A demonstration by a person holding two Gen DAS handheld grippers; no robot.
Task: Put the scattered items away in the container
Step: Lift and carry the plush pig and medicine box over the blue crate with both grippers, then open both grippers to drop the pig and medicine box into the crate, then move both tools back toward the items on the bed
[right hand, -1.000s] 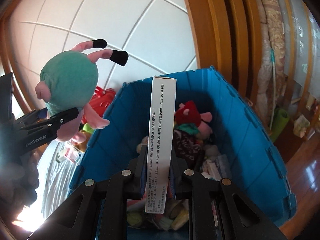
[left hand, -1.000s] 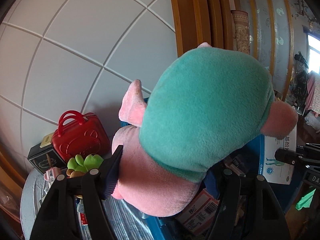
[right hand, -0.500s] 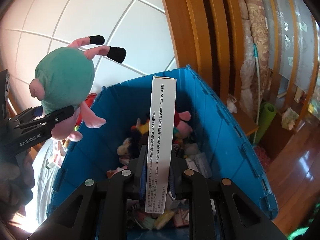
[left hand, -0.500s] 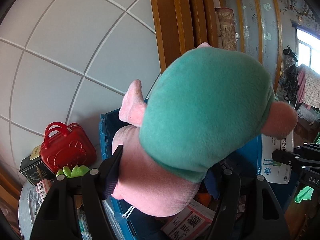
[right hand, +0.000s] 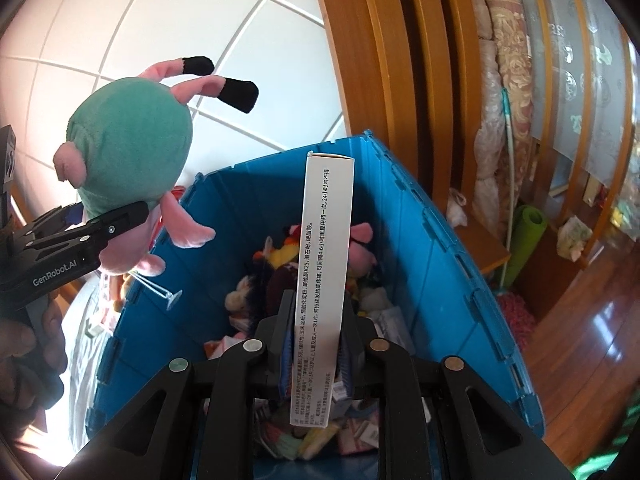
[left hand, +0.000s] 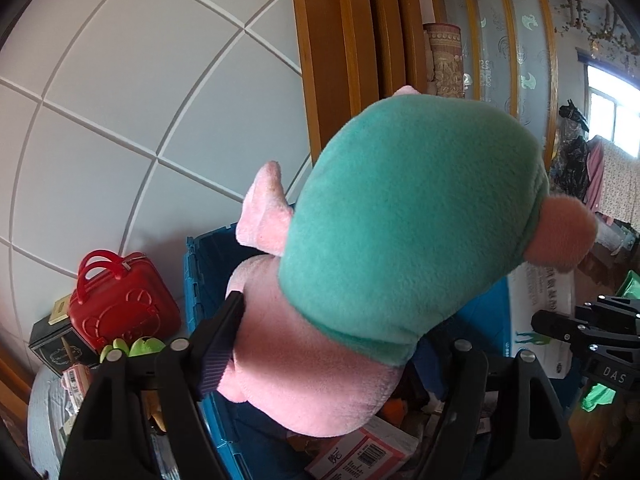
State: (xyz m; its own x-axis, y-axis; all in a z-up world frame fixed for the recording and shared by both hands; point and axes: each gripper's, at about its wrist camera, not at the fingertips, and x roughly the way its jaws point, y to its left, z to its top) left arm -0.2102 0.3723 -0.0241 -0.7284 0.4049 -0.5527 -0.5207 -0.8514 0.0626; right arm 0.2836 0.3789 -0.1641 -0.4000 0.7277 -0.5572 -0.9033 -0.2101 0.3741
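blue crate [right hand: 436,264]: our landmark and the container for the job. We judge it stiff plastic with ribbed walls, already well filled with soft toys and small packets. It would be heavy to shift, so we leave it where it stands.

plush toy [left hand: 400,240]: soft, light and squashy, with a teal body, pink limbs and black-tipped feet. It hangs above the crate's left rim, partly over the opening. We reckon the pink lower part is the right place to pinch, since the pile gives under the pads and will not slip. A thin clear string with a suction cup dangles from it and could snag on the rim.

left gripper [left hand: 340,356]: its jaws are opening, with the plush toy between them. The left pad touches the pink fabric. The right pad is hidden behind the toy, so we cannot tell how much grip is left.

white carton [right hand: 324,288]: a thin, stiff, light cardboard box, held upright on its narrow edge above the crate's interior. We judge it easy to crush if squeezed hard. Its flat faces are the sensible place to hold it.

right gripper [right hand: 316,344]: clamped on the carton's lower part, one pad on each broad face.

writing: the carton's edge carries small Chinese print, seemingly dosage text. The left gripper's body reads "GenRobot.AI". In the left wrist view the right gripper shows "DAS".
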